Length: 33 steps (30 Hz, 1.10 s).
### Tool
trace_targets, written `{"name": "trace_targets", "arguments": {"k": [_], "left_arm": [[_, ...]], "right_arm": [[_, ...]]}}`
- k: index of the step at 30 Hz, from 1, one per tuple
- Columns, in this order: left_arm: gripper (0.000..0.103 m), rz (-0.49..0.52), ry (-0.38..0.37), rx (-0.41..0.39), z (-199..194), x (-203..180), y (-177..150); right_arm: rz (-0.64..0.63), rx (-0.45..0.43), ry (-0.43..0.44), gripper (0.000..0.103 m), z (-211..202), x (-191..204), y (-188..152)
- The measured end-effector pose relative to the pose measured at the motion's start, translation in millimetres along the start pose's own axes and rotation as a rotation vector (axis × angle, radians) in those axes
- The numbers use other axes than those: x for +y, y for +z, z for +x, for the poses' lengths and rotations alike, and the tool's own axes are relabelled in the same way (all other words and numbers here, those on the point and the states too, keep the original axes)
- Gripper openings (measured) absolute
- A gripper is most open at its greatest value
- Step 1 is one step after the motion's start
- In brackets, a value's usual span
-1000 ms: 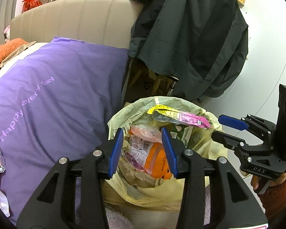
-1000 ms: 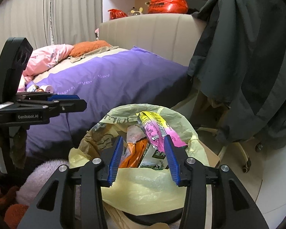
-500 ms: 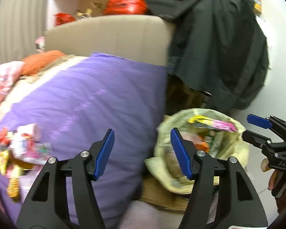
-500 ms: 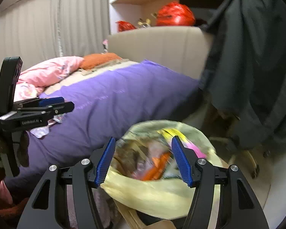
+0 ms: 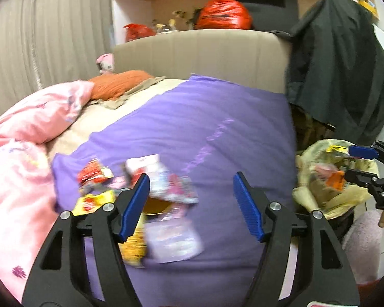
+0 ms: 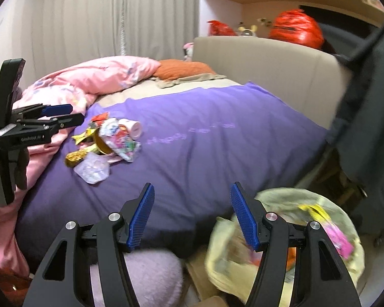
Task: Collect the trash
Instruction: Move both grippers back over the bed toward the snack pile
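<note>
A: Where does the trash lie from each tool?

B: The heap of wrappers (image 5: pixel 151 194) sits on the purple duvet (image 5: pixel 217 133), right ahead of the left tool (image 5: pixel 191 206) and partly behind its left finger; nothing is between the pads. That tool has just been opening and its jaws stand wide apart, empty.

A: And the right tool?

B: The right tool (image 6: pixel 192 216) has also just been opening; jaws wide apart, nothing between them. From it the wrappers (image 6: pixel 105 140) lie farther off, up and to its left, near the left tool (image 6: pixel 61 116) seen side-on. The yellow trash bag (image 6: pixel 289 243), full of packets, is low at its right, partly behind its right finger.

A: What does one view give that the other lacks?

B: The right view is sharper: a small white cup (image 6: pixel 131 128), a gold wrapper (image 6: pixel 75 157) and a pale clear packet (image 6: pixel 92 170) can be told apart. The left view blurs them, yet shows the right tool (image 5: pixel 355 163) in front of the bag (image 5: pixel 327 176).
</note>
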<state>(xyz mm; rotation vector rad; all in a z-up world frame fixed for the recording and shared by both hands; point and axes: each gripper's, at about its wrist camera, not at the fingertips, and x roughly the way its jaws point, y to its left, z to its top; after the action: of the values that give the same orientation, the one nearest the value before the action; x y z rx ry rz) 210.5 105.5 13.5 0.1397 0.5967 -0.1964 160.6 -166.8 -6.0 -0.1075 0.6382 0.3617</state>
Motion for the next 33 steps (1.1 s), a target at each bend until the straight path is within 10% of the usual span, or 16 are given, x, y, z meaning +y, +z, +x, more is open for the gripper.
{"name": "trace_targets", "arguments": {"k": [12, 33], "left_arm": [[0.066, -0.376, 0.032, 0.035, 21, 168, -34], [0.073, -0.372, -0.096, 0.263, 81, 121, -69]], "right_arm": [[-0.074, 0.050, 0.012, 0.058, 66, 77, 16], [-0.074, 0.127, 0.260, 0.059, 141, 112, 0]]}}
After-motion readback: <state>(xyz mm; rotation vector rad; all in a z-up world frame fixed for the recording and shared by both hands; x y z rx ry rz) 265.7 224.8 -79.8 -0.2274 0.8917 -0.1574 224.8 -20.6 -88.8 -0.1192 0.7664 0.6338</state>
